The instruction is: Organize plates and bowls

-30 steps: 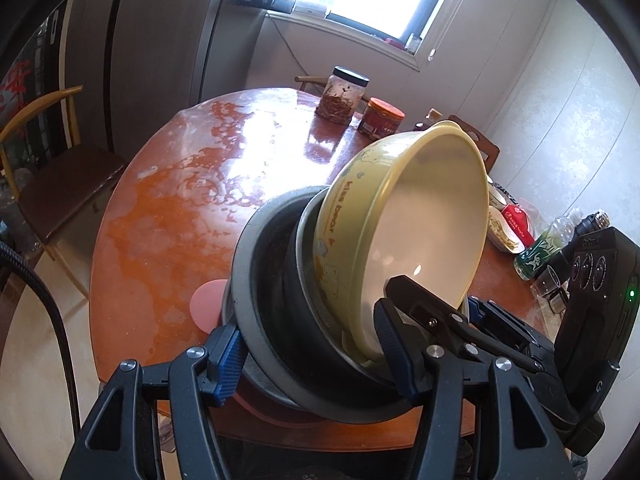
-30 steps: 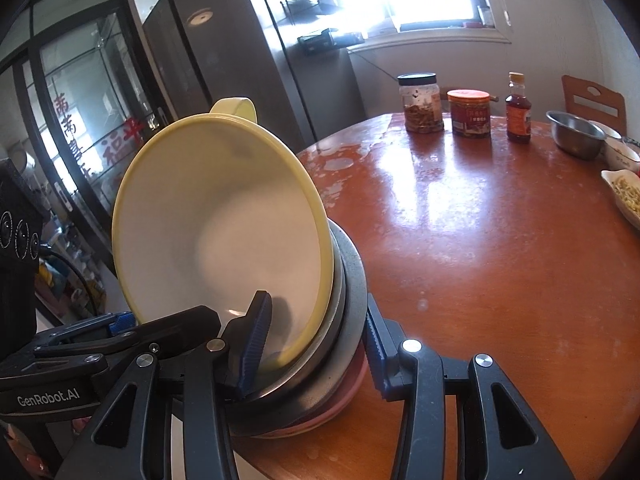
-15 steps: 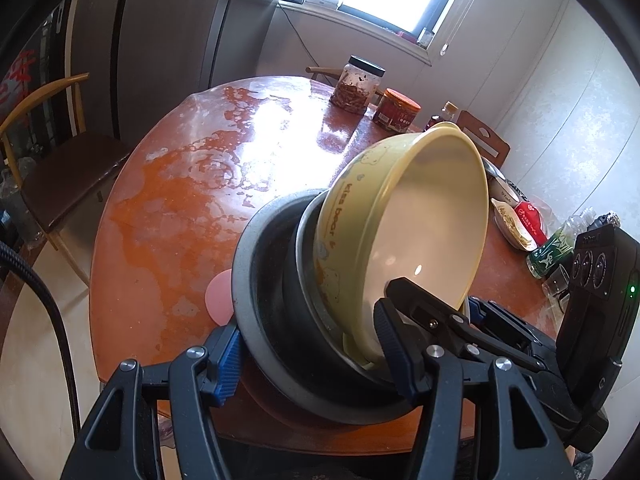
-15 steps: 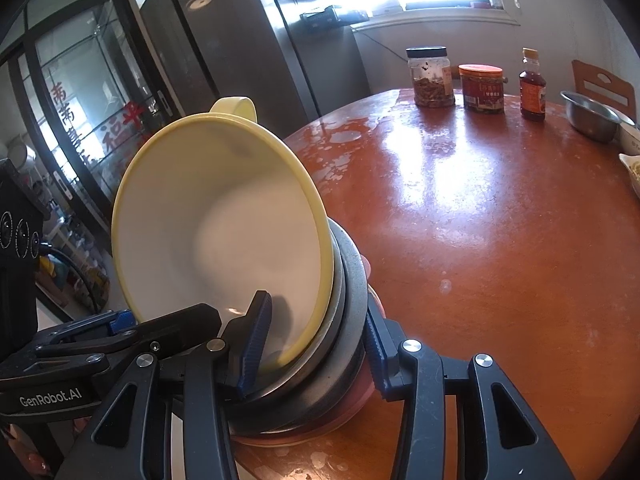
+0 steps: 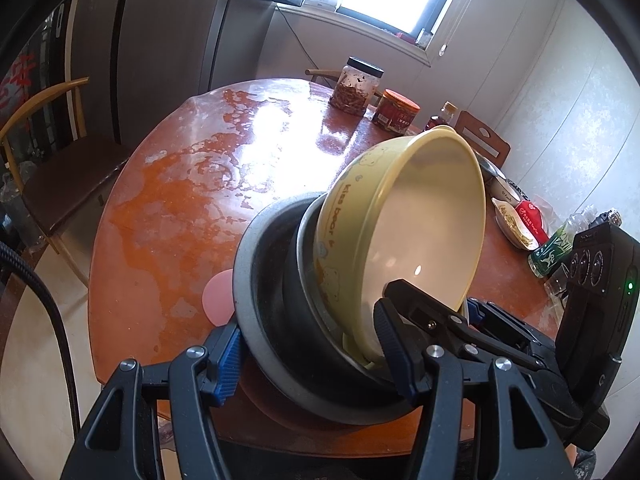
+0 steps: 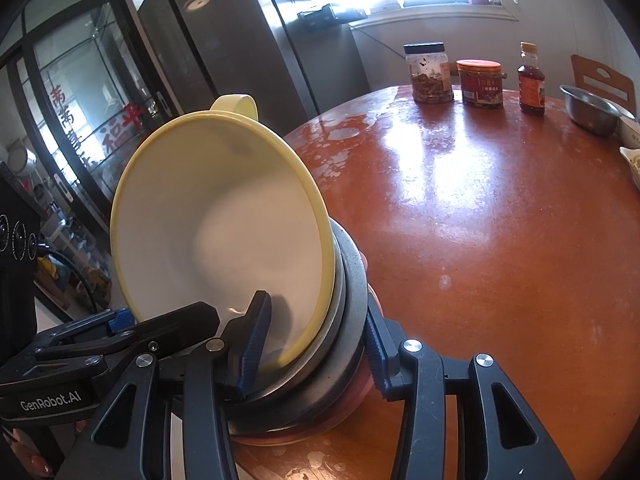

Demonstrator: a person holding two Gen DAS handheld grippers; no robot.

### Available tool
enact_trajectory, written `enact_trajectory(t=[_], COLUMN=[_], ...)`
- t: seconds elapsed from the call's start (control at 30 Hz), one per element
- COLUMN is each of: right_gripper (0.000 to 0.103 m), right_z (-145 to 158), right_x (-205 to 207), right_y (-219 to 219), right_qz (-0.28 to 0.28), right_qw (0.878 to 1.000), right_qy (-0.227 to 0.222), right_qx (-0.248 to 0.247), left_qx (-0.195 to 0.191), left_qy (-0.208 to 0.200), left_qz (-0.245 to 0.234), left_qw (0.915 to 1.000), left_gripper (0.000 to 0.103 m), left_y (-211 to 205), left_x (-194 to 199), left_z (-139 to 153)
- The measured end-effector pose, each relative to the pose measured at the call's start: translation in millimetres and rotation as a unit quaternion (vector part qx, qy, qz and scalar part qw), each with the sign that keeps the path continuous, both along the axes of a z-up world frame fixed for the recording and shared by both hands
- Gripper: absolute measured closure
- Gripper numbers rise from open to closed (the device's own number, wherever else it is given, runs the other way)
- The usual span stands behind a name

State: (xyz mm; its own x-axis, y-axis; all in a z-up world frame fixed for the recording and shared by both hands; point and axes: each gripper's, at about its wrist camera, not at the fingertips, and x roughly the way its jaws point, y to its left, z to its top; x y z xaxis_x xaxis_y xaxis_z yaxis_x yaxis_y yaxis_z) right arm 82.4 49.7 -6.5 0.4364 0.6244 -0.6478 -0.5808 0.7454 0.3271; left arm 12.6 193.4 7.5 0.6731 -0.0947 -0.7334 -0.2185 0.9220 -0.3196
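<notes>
At the near edge of the round wooden table (image 5: 168, 216), toward six o'clock in both wrist views, a nested stack hangs tilted on its side between the two grippers. The stack is a yellow bowl (image 5: 404, 220) with a loop handle, seated in a grey metal bowl (image 5: 272, 312), with a pink plate (image 6: 352, 404) at the back. The left gripper (image 5: 312, 356) pinches the stack across its thickness, one blue pad behind the grey rim at eight o'clock, the other finger inside the yellow bowl at four o'clock. The right gripper (image 6: 316, 344) clamps the same stack from the opposite side, one pad inside the yellow bowl, the other on the back near the pink plate.

I judge the yellow bowl light, stiff and smooth, likely plastic, so it may slide out of the metal bowl while tilted. The metal bowl looks heavier and rigid. The rims are the best purchase, gripped through all layers together. Jars (image 6: 428, 72) stand well apart at twelve o'clock.
</notes>
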Motion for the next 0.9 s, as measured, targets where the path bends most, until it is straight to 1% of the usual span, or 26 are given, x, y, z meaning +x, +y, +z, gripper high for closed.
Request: enact_trajectory(t=[0.1, 0.33, 0.47, 0.63, 0.8, 0.9], right_gripper=[0.052, 0.052, 0.052, 0.046, 0.044, 0.040], right_z=[-0.7, 4.9, 6.1, 8.0, 10.1, 13.0], right_x=[1.0, -0.8, -2.2, -3.3, -4.9, -6.0], right_y=[-1.3, -5.4, -6.8, -10.0, -12.7, -15.2], right_qz=[-0.005, -0.006, -0.007, -0.012, -0.013, -0.015], right_qw=[1.000, 1.000, 1.000, 1.000, 1.000, 1.000], right_qy=[0.001, -0.014, -0.013, -0.016, -0.018, -0.022], right_qx=[-0.002, 0.002, 0.003, 0.000, 0.003, 0.008], left_qx=[0.001, -0.002, 0.000, 0.003, 0.015, 0.019], left_qy=[0.003, 0.002, 0.004, 0.007, 0.010, 0.005], left_qz=[0.000, 0.004, 0.006, 0.010, 0.022, 0.026], left_qw=[1.0000, 1.0000, 1.0000, 0.9999, 0.9996, 0.9995], left_gripper=[0.042, 0.042, 0.042, 0.042, 0.041, 0.041], left_y=[-0.7, 1.4, 0.9, 0.4, 3.1, 3.8], left_x=[0.9, 2.4, 2.8, 2.5, 0.6, -1.4], left_z=[-0.2, -0.3, 0.0, 0.3, 1.5, 4.1])
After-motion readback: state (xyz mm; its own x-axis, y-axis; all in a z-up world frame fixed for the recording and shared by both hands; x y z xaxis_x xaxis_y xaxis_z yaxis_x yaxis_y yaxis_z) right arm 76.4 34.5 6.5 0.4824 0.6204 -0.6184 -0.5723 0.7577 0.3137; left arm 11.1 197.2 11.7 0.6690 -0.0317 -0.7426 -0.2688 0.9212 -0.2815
